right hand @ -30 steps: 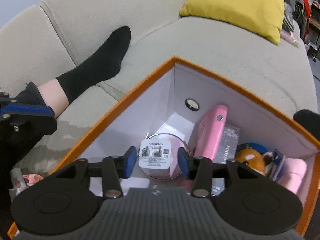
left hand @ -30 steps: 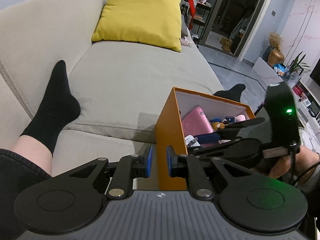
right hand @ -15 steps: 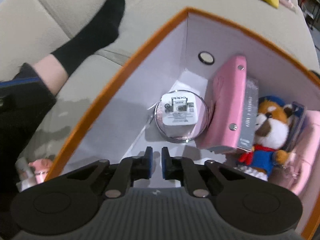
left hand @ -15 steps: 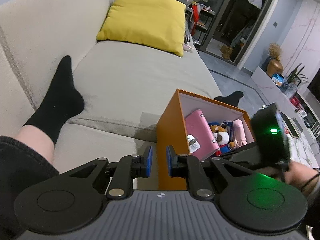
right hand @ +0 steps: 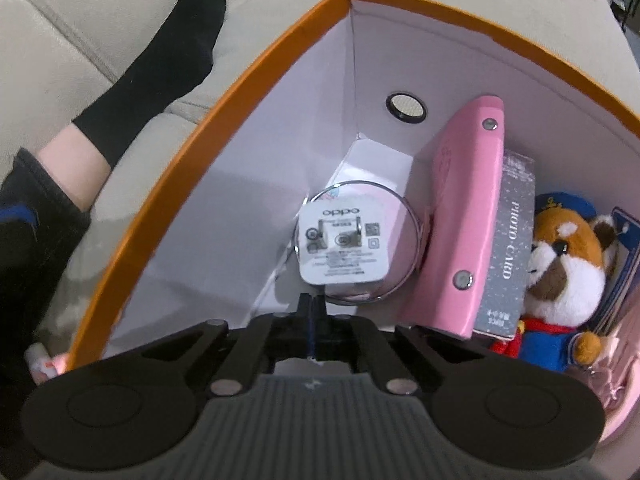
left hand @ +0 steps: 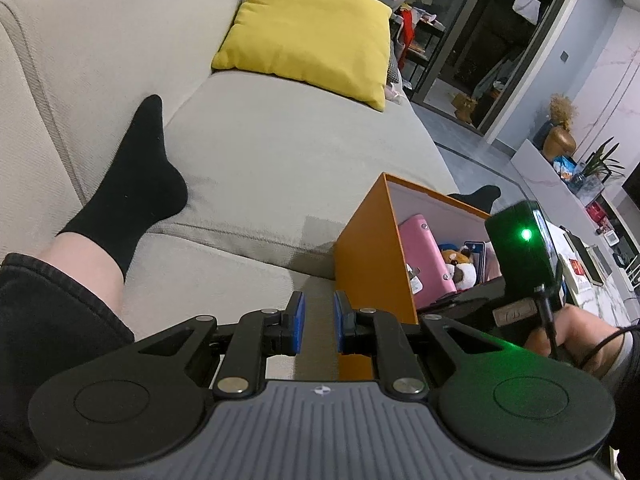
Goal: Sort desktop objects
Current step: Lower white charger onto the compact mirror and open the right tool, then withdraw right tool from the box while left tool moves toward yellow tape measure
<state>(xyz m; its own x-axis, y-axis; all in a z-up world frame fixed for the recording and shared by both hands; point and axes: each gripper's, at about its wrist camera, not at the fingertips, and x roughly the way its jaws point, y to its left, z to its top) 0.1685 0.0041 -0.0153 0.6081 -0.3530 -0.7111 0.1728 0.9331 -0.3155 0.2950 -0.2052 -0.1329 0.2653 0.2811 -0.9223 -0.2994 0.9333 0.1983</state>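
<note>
Cardboard makes the orange box (right hand: 168, 184), set on a soft sofa (left hand: 280, 152). A square white charger (right hand: 344, 244) lies inside on a round mirror (right hand: 396, 280). Right gripper (right hand: 313, 312) jaws are closed empty; left gripper (left hand: 319, 322) jaws are narrow, empty.

An orange box (right hand: 168, 184) with white inner walls is sitting open on the sofa. Inside, a white OPPO charger (right hand: 344, 246) is lying label-up on a round mirror (right hand: 404, 268). A pink case (right hand: 464, 216) is standing on edge beside it, then a grey photo-card box (right hand: 508, 240) and a plush dog (right hand: 560, 264) in blue.
</note>
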